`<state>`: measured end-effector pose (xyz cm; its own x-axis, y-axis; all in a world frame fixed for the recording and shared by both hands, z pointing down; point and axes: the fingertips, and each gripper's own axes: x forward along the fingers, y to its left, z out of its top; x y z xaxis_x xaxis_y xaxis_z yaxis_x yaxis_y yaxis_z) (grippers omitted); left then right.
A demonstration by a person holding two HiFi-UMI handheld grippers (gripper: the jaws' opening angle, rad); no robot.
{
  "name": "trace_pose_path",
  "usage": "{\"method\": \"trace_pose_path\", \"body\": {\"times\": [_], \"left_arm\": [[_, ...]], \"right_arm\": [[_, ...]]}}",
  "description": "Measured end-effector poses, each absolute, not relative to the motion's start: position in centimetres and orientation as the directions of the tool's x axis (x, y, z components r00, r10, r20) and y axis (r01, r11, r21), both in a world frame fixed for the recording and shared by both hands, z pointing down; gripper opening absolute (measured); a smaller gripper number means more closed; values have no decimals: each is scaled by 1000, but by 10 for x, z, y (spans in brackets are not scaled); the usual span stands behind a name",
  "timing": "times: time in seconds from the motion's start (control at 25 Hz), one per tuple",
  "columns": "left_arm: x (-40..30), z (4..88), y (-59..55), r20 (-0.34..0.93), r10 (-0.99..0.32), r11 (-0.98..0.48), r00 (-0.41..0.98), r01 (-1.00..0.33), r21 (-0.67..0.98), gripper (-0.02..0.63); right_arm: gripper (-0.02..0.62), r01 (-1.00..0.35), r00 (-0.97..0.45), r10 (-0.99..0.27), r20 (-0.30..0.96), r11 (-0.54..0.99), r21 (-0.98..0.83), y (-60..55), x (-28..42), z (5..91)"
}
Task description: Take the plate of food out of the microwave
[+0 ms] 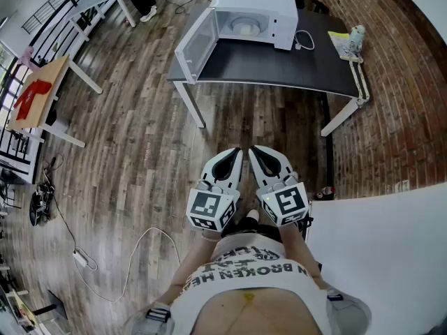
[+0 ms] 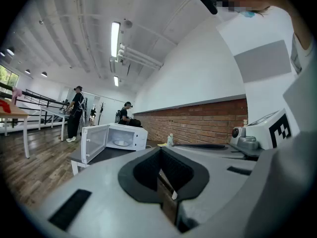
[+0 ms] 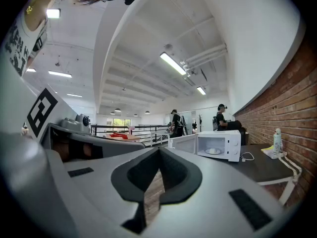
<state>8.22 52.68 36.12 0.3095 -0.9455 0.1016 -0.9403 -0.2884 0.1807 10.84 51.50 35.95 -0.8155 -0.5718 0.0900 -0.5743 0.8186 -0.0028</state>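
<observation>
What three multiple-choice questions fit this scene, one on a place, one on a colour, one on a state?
1. Where is the plate? A in a sink; B inside the microwave; C on a stove.
2. What colour is the microwave's casing? A white; B black; C red.
3. How is the microwave door? A shut; B missing; C swung open.
Answers: 1 B, the plate lies in the lit cavity; 2 A, casing and door both show white; 3 C, the door stands swung out to the side, leaving the cavity exposed.
</observation>
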Motion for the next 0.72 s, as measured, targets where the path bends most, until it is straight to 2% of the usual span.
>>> {"method": "trace_pose_path", "body": {"times": [0.48,0.72], "left_arm": [[109,372,534,93,-948,-280,304,-936,212,8],[103,378,524,95,-947,-278,307,-931,236,8]], "right_arm": [[8,-576,-818,-572,62,811,-104,513,142,371],[8,-570,-821,-566,69,813,-114,501,135,376]]}}
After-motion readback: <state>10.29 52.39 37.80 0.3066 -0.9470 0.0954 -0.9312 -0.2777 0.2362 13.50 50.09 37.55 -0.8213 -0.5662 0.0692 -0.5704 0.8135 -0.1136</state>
